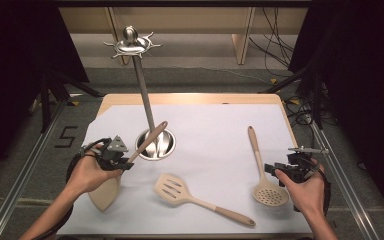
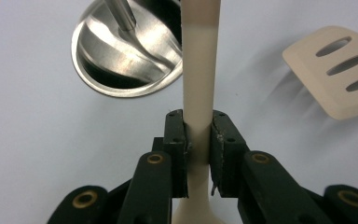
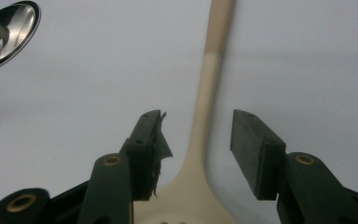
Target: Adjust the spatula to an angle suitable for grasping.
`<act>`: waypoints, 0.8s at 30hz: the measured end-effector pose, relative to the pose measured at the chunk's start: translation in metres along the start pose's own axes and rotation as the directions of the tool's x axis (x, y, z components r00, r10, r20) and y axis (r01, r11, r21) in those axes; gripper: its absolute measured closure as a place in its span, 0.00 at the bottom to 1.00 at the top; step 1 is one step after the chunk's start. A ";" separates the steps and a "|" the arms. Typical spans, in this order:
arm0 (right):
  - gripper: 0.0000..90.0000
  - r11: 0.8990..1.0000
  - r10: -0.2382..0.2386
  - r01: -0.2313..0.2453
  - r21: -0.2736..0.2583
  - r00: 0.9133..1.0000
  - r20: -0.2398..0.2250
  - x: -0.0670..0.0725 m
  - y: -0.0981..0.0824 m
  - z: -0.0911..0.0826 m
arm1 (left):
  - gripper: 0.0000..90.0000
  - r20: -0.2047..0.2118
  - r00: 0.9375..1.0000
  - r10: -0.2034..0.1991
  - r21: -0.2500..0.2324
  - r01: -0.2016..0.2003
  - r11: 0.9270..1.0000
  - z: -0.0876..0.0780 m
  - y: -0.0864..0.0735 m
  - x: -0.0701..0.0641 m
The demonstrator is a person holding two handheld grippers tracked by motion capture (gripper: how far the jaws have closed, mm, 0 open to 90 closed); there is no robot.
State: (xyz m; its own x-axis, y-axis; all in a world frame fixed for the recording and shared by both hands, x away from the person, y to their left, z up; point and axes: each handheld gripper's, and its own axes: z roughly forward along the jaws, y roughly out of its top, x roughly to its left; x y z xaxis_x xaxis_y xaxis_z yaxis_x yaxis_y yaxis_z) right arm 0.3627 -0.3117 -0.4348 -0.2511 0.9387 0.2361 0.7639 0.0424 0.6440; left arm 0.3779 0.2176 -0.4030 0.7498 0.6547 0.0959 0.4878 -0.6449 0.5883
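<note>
Left hand-held gripper (image 2: 198, 135) is clamped on the smooth cream neck of a solid spatula (image 1: 111, 186), blade low near the tabletop (image 1: 215, 125) edge w/ the wooden handle end angled up toward the steel stand (image 1: 145, 105); right hand-held gripper (image 3: 198, 149) has jaws apart either side of the skimmer (image 1: 266, 175) neck, not touching it. Risk, imo: slick rounded neck could twist in the pads & handle could knock the stand's shiny dished base. Slotted turner (image 1: 190, 196) lies flat between them, well apart.
</note>
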 end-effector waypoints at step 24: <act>0.60 1.000 0.012 -0.012 -0.008 1.000 -0.008 0.003 0.001 -0.001 | 0.87 -0.008 0.997 -0.078 -0.215 0.075 0.974 -0.038 -0.018 0.001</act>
State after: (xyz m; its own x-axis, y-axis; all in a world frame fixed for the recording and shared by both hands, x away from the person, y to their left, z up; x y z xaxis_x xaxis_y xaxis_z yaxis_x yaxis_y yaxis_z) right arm 0.3623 -0.3093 -0.4328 -0.2464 0.9364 0.2499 0.7623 0.0280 0.6467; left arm 0.3530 0.2453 -0.3829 0.7057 0.7063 0.0559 0.4349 -0.4940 0.7529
